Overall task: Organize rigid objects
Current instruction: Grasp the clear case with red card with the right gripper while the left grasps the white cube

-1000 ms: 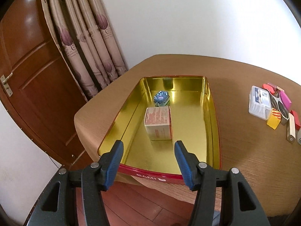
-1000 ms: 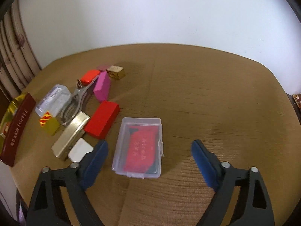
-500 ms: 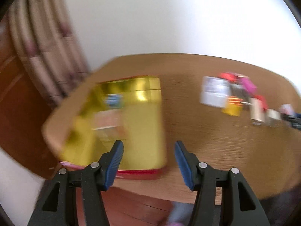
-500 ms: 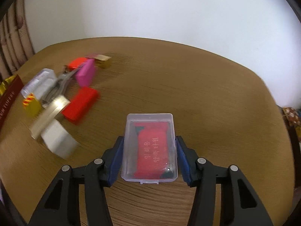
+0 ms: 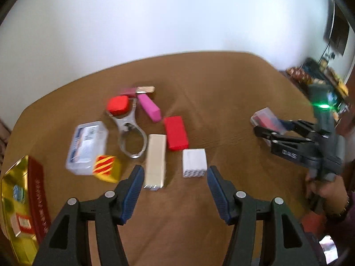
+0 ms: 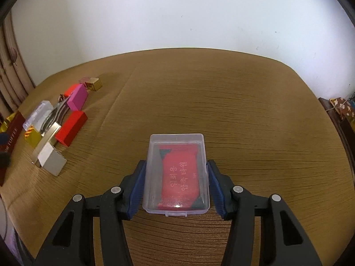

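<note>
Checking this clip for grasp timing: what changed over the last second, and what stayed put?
The right gripper closed from wide open onto the clear plastic case holding a red packet and now clamps its long sides. The left gripper, open with jaws widening a little and nothing between them, swung away from the gold tin to face the loose pile, white box just ahead. The pile's items and the tin's contents look unmoved.
</note>
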`<control>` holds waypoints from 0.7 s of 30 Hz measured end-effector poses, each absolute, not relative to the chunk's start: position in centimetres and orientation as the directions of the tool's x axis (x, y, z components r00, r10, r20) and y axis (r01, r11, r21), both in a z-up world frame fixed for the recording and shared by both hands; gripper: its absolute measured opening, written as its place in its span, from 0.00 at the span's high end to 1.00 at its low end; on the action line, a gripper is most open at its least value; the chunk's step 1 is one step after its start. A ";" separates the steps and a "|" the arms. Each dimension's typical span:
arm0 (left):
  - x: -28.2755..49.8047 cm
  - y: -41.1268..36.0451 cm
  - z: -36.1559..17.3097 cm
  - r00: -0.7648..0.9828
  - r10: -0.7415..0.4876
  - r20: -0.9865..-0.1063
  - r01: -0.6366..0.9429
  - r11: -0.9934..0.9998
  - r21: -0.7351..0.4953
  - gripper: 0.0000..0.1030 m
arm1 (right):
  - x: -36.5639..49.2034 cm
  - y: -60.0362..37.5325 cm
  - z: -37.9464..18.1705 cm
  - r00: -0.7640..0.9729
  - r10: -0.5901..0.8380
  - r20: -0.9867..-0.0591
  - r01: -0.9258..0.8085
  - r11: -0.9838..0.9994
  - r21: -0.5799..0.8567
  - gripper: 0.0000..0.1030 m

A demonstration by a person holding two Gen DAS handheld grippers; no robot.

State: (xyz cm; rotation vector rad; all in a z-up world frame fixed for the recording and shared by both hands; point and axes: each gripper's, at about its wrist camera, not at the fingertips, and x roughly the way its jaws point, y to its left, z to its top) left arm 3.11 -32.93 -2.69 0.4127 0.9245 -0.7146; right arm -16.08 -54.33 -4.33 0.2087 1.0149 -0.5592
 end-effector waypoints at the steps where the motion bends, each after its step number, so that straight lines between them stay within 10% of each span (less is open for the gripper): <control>1: 3.5 -33.3 -3.2 0.392 -0.367 -0.844 0.711 0.703 0.025 0.41 | -16.1 -54.6 -4.3 0.408 -0.340 -0.847 0.532 0.843 -0.083 0.51; 15: 4.7 -38.2 -6.9 0.308 -0.318 -0.897 0.745 0.667 0.019 0.43 | -15.1 -54.7 -4.9 0.415 -0.316 -0.853 0.524 0.850 -0.059 0.51; 17: 4.9 -38.1 -7.4 0.310 -0.321 -0.895 0.735 0.678 0.011 0.71 | -15.0 -54.7 -4.9 0.413 -0.316 -0.854 0.524 0.849 -0.060 0.51; 21: 5.0 -37.5 -7.6 0.295 -0.359 -0.886 0.721 0.692 -0.040 0.72 | -15.1 -54.7 -4.9 0.413 -0.313 -0.855 0.526 0.849 -0.057 0.51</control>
